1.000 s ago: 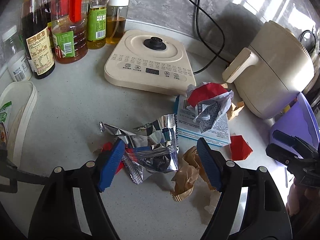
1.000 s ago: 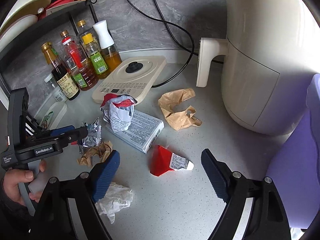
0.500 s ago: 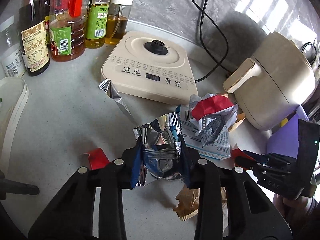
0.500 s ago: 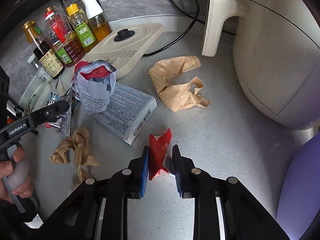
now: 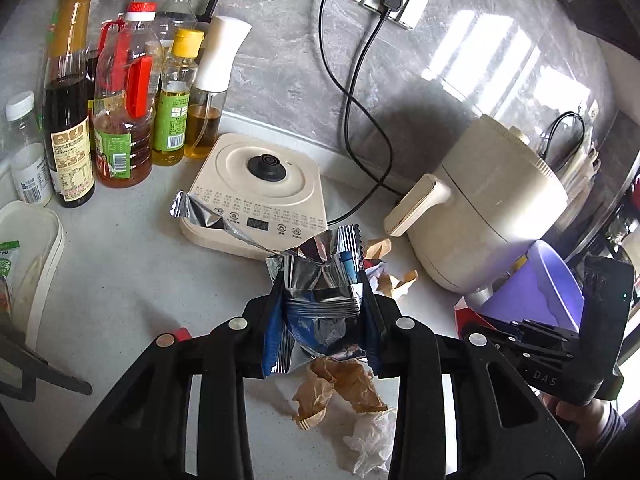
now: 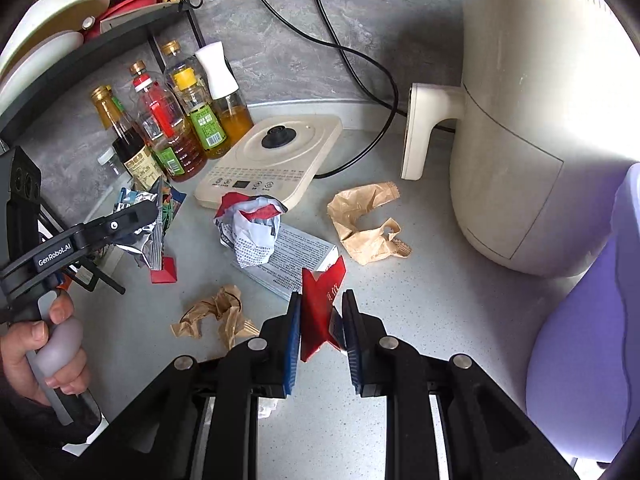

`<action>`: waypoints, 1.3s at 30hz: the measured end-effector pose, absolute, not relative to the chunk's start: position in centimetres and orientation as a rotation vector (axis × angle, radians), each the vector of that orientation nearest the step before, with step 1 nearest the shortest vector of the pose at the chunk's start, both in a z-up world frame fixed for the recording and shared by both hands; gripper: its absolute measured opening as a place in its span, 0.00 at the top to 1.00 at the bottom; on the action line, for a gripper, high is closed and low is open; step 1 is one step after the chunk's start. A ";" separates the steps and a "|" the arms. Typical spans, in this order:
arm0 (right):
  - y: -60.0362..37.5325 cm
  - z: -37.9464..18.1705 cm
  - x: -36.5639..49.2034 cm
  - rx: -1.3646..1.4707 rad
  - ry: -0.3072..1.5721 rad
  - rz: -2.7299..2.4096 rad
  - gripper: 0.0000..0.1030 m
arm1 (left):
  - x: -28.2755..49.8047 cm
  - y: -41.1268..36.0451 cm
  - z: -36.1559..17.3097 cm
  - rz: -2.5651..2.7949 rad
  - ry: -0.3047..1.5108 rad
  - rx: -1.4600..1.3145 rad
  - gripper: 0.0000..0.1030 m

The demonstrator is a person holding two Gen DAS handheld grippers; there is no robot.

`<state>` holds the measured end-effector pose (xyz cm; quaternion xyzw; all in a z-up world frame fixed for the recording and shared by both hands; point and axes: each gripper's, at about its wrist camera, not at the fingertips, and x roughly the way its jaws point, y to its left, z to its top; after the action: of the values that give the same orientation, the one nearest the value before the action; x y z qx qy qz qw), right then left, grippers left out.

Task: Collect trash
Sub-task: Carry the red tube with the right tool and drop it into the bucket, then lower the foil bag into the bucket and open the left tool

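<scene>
Grey speckled countertop (image 6: 440, 280) runs back to a marbled wall, with a big cream air fryer (image 6: 540, 120) on the right and a purple bin (image 6: 580, 340) just beside it at the near right edge. Further back sit a flat cream hotplate (image 6: 276, 156) and a row of oil and sauce bottles (image 6: 176, 124).

Loose rubbish lies between them: a printed white box (image 6: 292, 260) with a crumpled red-and-white wrapper (image 6: 250, 228) on top, a larger wad of brown paper (image 6: 364, 224) near the fryer, a smaller brown wad (image 6: 216, 312) closer in, and a white tissue (image 5: 368, 444).

Each tool has a catch. The left gripper (image 5: 320, 320) is clamped on a silver foil packet (image 5: 320, 280), lifted clear of the counter with a long flap trailing to the left. The right gripper (image 6: 320, 324) is pinched on a small red wrapper (image 6: 320, 308), also held up.

Both loads probably go to the bin next. To do it well, I would carry the right one over first, since it is nearer, release only once it is above the bin's mouth, and keep the foil's loose flap from snagging the hotplate or sweeping the brown paper off the counter.
</scene>
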<state>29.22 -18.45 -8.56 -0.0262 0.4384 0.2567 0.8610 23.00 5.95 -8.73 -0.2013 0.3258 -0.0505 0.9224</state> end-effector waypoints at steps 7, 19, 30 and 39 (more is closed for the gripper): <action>-21.0 -2.3 28.0 -0.025 0.765 0.515 0.80 | 22.2 4.8 -4.7 -0.152 0.555 -0.382 0.68; -30.5 4.3 27.6 0.037 0.597 0.308 0.79 | 24.2 -1.0 -0.4 -0.317 0.480 -0.316 0.68; -38.7 3.2 27.0 0.135 0.616 0.105 0.78 | 26.3 -9.7 1.3 -0.559 0.495 -0.219 0.68; -42.3 3.0 24.4 0.211 0.558 0.006 0.38 | 27.8 -16.6 2.8 -0.738 0.489 -0.149 0.67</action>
<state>24.37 -42.30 2.96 0.1041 0.2748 0.0031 0.9558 27.78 -16.58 2.82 -0.0719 0.2363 -0.3567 0.9010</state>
